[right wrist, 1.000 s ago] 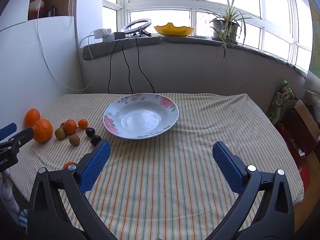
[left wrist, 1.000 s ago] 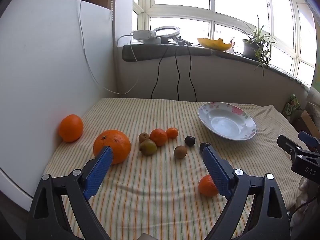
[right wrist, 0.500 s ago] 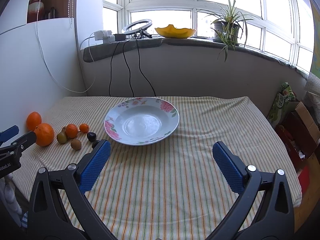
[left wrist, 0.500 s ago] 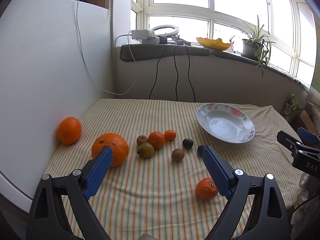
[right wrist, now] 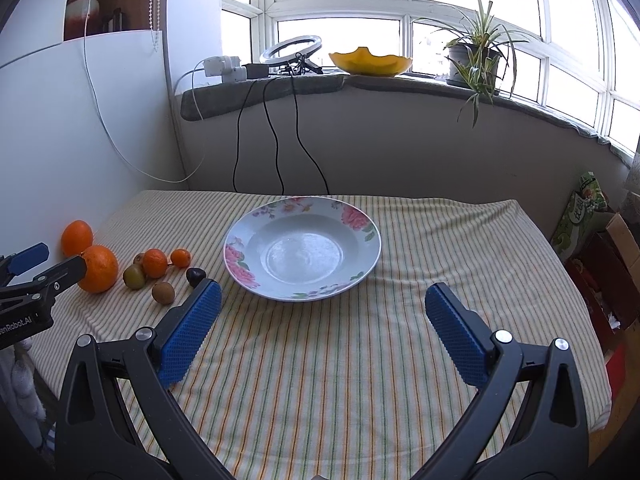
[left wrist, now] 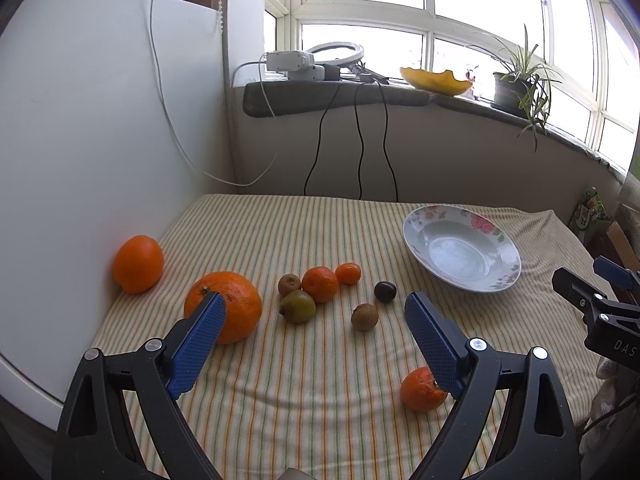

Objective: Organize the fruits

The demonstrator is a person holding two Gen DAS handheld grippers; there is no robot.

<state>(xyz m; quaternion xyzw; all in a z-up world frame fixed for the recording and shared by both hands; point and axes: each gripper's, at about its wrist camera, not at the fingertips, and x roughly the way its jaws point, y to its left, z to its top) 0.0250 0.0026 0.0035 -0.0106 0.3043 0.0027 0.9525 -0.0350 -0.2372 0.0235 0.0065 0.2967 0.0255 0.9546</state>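
Observation:
A floral white plate (left wrist: 462, 254) (right wrist: 302, 254) sits empty on the striped cloth. Left of it lie a big orange (left wrist: 228, 306) (right wrist: 98, 268), a smaller orange (left wrist: 138, 258) by the white wall, two tangerines (left wrist: 320, 284), a green fruit (left wrist: 298, 306), a kiwi (left wrist: 364, 316) and a dark plum (left wrist: 385, 291). Another tangerine (left wrist: 422, 390) lies near the front, partly behind my left gripper's right finger. My left gripper (left wrist: 314, 340) is open and empty above the near cloth. My right gripper (right wrist: 320, 332) is open and empty in front of the plate.
A white panel (left wrist: 80, 160) bounds the table on the left. Cables (left wrist: 360, 140) hang from the windowsill, which holds a ring light, a yellow bowl (left wrist: 436, 80) and a potted plant (right wrist: 474, 60). Boxes and a green bag (right wrist: 580, 212) stand off the table's right side.
Both grippers have drawn back and risen slightly, so the fruit and plate look a little farther off. Both stay open. No fruit has moved.

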